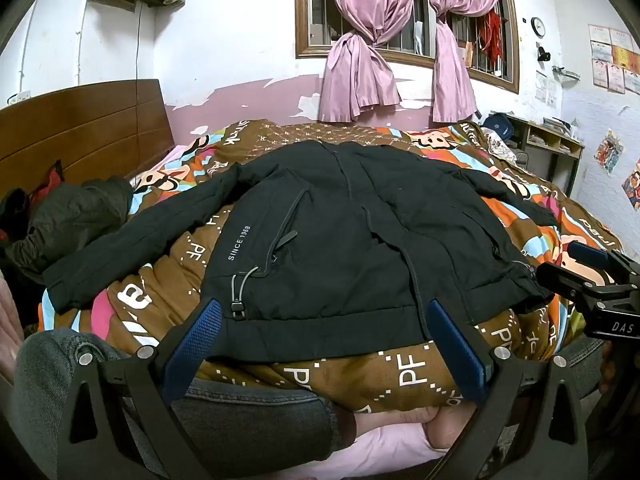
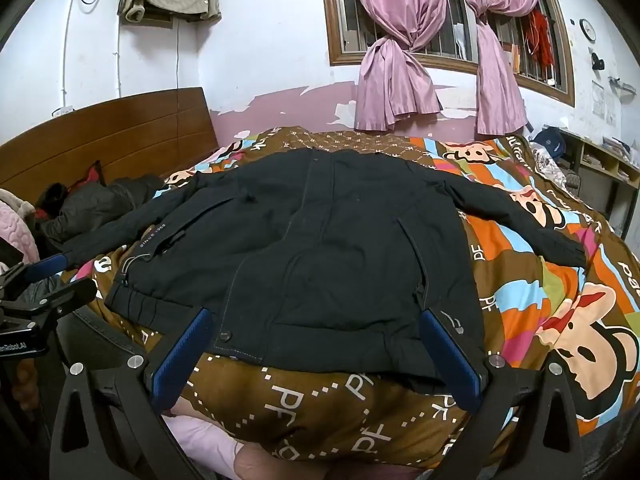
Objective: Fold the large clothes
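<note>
A black jacket (image 1: 340, 220) lies spread flat, front up, on the patterned quilt (image 1: 304, 376), hem toward me and both sleeves stretched out sideways. It also shows in the right wrist view (image 2: 320, 248). My left gripper (image 1: 324, 312) is open, its blue-padded fingers just above the left half of the hem, holding nothing. My right gripper (image 2: 316, 320) is open over the right half of the hem, holding nothing. The right gripper also shows at the right edge of the left wrist view (image 1: 592, 276); the left gripper shows at the left edge of the right wrist view (image 2: 44, 280).
A wooden headboard (image 1: 80, 128) stands at the left with a dark heap of clothes (image 1: 68, 216) beside it. Pink curtains (image 1: 360, 64) hang at the window behind the bed. A shelf unit (image 1: 552, 144) stands at the far right. My jeans-clad leg (image 1: 248, 412) is at the bed's near edge.
</note>
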The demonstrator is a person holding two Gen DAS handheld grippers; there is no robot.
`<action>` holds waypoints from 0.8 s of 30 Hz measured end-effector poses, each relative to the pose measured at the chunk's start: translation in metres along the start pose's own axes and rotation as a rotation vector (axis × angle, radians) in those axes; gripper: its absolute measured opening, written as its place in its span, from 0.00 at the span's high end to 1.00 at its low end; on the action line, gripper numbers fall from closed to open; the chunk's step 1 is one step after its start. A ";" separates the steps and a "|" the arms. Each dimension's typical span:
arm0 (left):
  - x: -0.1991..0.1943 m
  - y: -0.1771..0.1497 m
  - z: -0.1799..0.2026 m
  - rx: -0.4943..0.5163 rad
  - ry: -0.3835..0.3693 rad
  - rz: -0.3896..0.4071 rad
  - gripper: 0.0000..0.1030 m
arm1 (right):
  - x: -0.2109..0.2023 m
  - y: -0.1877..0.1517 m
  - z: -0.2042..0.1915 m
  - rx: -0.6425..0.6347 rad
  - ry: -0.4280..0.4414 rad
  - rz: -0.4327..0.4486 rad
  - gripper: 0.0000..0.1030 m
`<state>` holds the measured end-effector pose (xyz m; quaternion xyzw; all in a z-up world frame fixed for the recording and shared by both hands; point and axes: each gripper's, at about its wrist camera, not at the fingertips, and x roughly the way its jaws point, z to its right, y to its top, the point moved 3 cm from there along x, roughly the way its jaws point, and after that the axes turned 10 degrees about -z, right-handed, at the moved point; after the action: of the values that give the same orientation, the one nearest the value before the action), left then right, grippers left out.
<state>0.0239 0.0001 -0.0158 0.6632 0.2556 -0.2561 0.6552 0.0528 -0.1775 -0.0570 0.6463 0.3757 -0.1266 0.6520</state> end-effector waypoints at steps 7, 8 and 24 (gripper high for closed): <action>0.001 0.001 0.000 0.000 0.001 -0.003 0.03 | 0.000 0.000 0.000 0.002 0.001 0.000 0.00; 0.001 0.001 0.000 0.000 0.001 -0.002 0.03 | 0.000 0.000 0.000 0.002 0.001 -0.001 0.00; 0.001 0.001 0.000 0.001 0.003 -0.003 0.03 | 0.002 0.000 0.000 0.005 0.001 -0.004 0.00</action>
<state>0.0253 0.0000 -0.0161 0.6634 0.2575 -0.2564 0.6541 0.0542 -0.1772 -0.0580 0.6472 0.3771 -0.1286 0.6500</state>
